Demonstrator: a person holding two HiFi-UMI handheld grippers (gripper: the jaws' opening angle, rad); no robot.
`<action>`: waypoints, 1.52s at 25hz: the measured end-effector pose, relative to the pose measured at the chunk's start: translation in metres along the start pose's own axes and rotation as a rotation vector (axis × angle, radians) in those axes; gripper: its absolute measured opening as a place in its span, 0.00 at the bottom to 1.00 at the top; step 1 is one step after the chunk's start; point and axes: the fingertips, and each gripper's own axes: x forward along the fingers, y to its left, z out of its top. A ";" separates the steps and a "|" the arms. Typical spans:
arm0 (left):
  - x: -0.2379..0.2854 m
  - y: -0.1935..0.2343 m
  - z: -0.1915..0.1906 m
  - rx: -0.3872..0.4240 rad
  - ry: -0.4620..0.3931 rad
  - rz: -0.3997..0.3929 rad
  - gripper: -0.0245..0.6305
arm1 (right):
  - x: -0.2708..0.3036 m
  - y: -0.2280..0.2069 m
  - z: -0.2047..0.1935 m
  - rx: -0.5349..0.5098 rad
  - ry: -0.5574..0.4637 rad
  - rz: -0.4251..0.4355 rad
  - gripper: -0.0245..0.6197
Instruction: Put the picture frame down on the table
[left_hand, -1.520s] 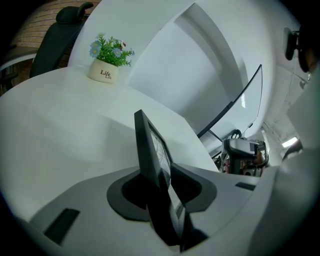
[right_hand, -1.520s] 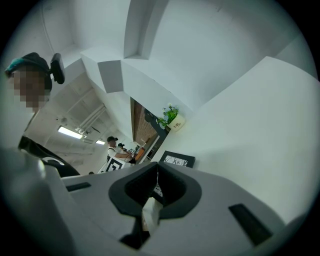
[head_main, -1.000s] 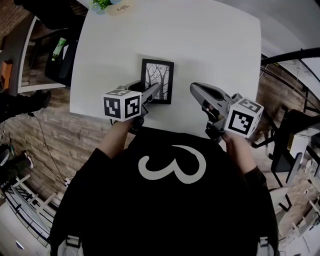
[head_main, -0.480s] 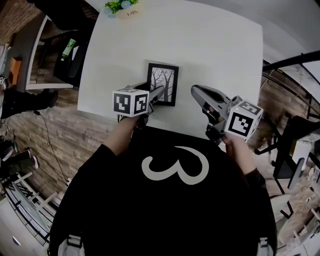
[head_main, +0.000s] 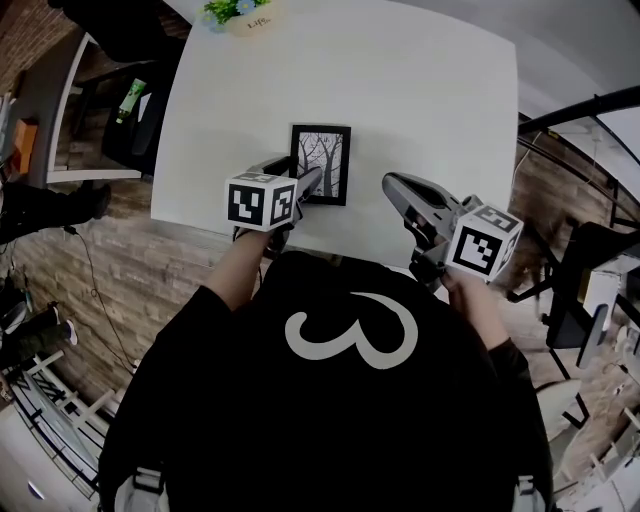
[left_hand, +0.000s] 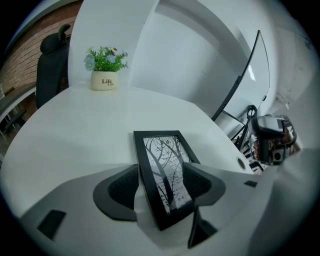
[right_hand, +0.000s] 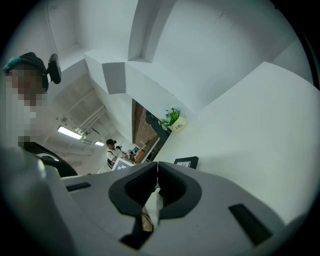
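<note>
The black picture frame (head_main: 322, 160) with a tree print lies flat on the white table (head_main: 420, 90), near its front edge. My left gripper (head_main: 306, 186) reaches over the frame's near end. In the left gripper view the frame (left_hand: 159, 155) lies between the spread jaws of the left gripper (left_hand: 162, 184), which have just been opening; the pads do not press on it. My right gripper (head_main: 392, 183) hovers to the right of the frame, shut and empty. In the right gripper view its jaws (right_hand: 157, 172) meet, and the frame (right_hand: 186, 162) shows small beyond them.
A small potted plant (head_main: 243, 12) stands at the table's far edge, also seen as a white pot (left_hand: 104, 80). A black chair (head_main: 128, 120) is left of the table. Black metal bars (head_main: 580, 110) rise at the right. The table's near edge runs just under both grippers.
The left gripper's jaws have spread apart around the frame. The frame now lies squarer to the table edge. The right gripper has stayed put.
</note>
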 end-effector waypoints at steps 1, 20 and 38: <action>-0.001 0.000 0.000 0.001 0.000 0.003 0.44 | -0.002 0.001 -0.001 -0.001 0.000 -0.005 0.08; -0.103 -0.043 0.008 -0.078 -0.185 -0.234 0.44 | -0.014 0.039 -0.028 -0.159 -0.004 -0.146 0.07; -0.252 -0.139 -0.060 0.029 -0.340 -0.575 0.12 | -0.040 0.184 -0.112 -0.302 -0.044 -0.019 0.07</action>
